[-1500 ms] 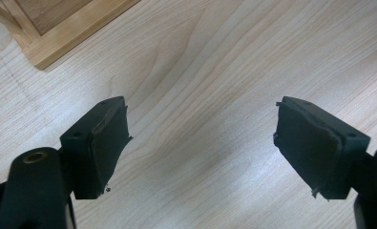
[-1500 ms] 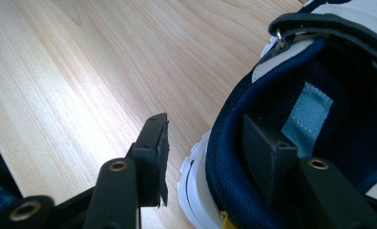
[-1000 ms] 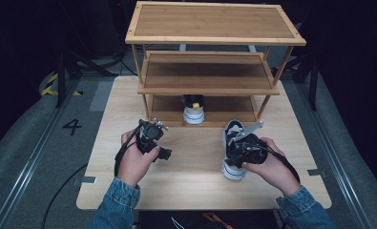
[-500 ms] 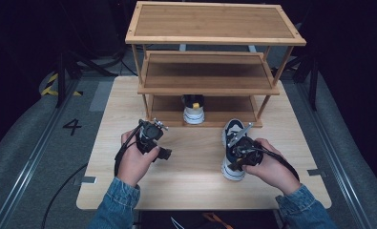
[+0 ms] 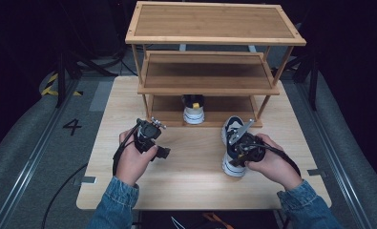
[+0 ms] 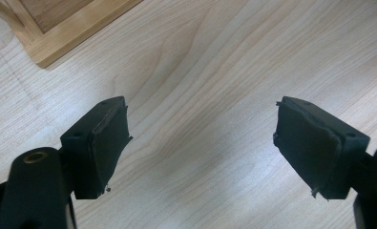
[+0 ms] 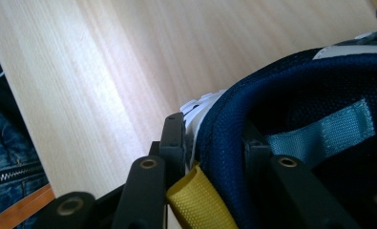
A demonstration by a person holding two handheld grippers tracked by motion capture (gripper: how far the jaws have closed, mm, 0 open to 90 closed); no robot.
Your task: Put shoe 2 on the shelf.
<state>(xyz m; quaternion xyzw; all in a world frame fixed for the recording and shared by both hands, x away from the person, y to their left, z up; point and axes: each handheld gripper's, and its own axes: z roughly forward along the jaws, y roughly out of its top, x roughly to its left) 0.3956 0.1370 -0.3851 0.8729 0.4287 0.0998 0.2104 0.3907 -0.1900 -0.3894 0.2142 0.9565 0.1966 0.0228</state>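
- The right gripper (image 7: 214, 138) has just been closing its fingers (image 7: 174, 138) on the heel collar of the navy sneaker (image 7: 291, 100); one finger sits outside the heel, the other inside, so the padded rim is pinched between them, probably to lift the shoe by its stiffest edge
- That sneaker (image 5: 232, 143) stands on the desk (image 5: 195, 181) just in front of the wooden rack (image 5: 210, 62), toe toward it; its mate (image 5: 193, 110) is on the rack's bottom shelf, so this one seems bound for the spot beside it
- The left gripper (image 6: 200, 143) holds its fingers wide apart, empty, over bare desk near the rack's front-left corner; it seems to be waiting, clear of the path
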